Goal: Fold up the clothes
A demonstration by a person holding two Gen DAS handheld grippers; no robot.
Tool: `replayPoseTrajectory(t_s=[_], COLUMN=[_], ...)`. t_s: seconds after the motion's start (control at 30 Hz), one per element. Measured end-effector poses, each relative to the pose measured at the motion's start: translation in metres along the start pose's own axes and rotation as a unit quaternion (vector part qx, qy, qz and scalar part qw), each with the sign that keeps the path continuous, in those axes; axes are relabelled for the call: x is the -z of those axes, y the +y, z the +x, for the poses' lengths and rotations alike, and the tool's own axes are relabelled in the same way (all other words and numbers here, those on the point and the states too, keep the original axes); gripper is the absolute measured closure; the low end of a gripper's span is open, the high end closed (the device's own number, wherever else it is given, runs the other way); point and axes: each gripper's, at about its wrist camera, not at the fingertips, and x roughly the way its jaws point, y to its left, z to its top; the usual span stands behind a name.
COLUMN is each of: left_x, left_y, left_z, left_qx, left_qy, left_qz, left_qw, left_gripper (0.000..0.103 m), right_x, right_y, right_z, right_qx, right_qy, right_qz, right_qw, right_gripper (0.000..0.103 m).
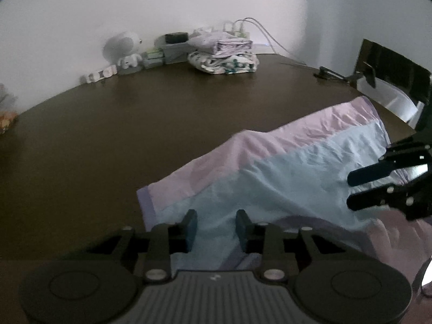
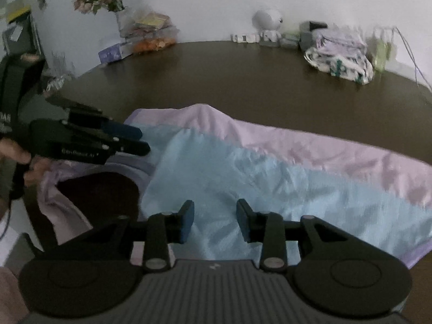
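Pink-and-blue garment [image 2: 270,167] spread across the dark surface [image 1: 108,135], partly doubled over. Left hand-held gripper [image 1: 216,226] and right hand-held gripper [image 2: 215,221] both spread, hovering above, holding nothing. Mid-fold, probably; folded pile [image 1: 224,56] waiting behind.

Not much to read here. On the side of my left gripper [image 2: 135,140], seen at the left of the right wrist view, faint pale lettering runs along the black body: it looks like a brand ending in "Robot.AI", but the first letters blur out. At the far left edge, white capitals "IAN" show on a black part, cut off. A small pale logo mark sits on my right gripper [image 2: 215,217], bottom centre; it is no legible word.
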Motion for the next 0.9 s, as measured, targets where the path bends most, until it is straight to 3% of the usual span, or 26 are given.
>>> replayPoseTrajectory(t_s=[0.07, 0.2, 0.37, 0.43, 0.47, 0.5, 0.53, 0.8, 0.9], left_x=[-0.003, -0.016, -0.036, -0.039, -0.039, -0.039, -0.038, -0.042, -0.048], left_y=[0.000, -0.007, -0.033, -0.042, -0.044, -0.046, -0.047, -0.037, -0.031], left_z=[-0.001, -0.005, 0.017, 0.033, 0.042, 0.050, 0.057, 0.069, 0.075], left_qx=[-0.005, -0.003, 0.014, 0.010, 0.014, 0.019, 0.017, -0.008, -0.017], left_qy=[-0.004, -0.018, -0.012, -0.003, 0.006, 0.017, 0.027, 0.018, 0.019], left_qz=[0.001, 0.015, 0.078, 0.097, 0.101, 0.103, 0.102, 0.078, 0.071], left_qw=[1.0000, 0.9997, 0.9968, 0.9952, 0.9948, 0.9944, 0.9943, 0.9967, 0.9971], left_gripper=[0.074, 0.058, 0.057, 0.064, 0.072, 0.089, 0.091, 0.090, 0.085], right_x=[-0.003, -0.002, 0.017, 0.025, 0.028, 0.030, 0.031, 0.008, -0.004], right_y=[-0.002, -0.017, -0.035, -0.043, -0.047, -0.051, -0.055, -0.095, -0.110], right_z=[-0.003, -0.031, -0.043, -0.044, -0.043, -0.042, -0.041, -0.020, -0.010], right_qx=[-0.011, -0.009, 0.024, 0.042, 0.051, 0.060, 0.067, 0.101, 0.103], right_qy=[-0.003, -0.034, -0.028, -0.027, -0.028, -0.028, -0.029, -0.028, -0.027], right_qz=[0.008, 0.037, 0.055, 0.059, 0.060, 0.060, 0.059, 0.049, 0.051], right_qw=[1.000, 0.999, 0.998, 0.997, 0.997, 0.996, 0.996, 0.993, 0.993], right_gripper=[0.067, 0.063, 0.060, 0.060, 0.060, 0.060, 0.060, 0.060, 0.060])
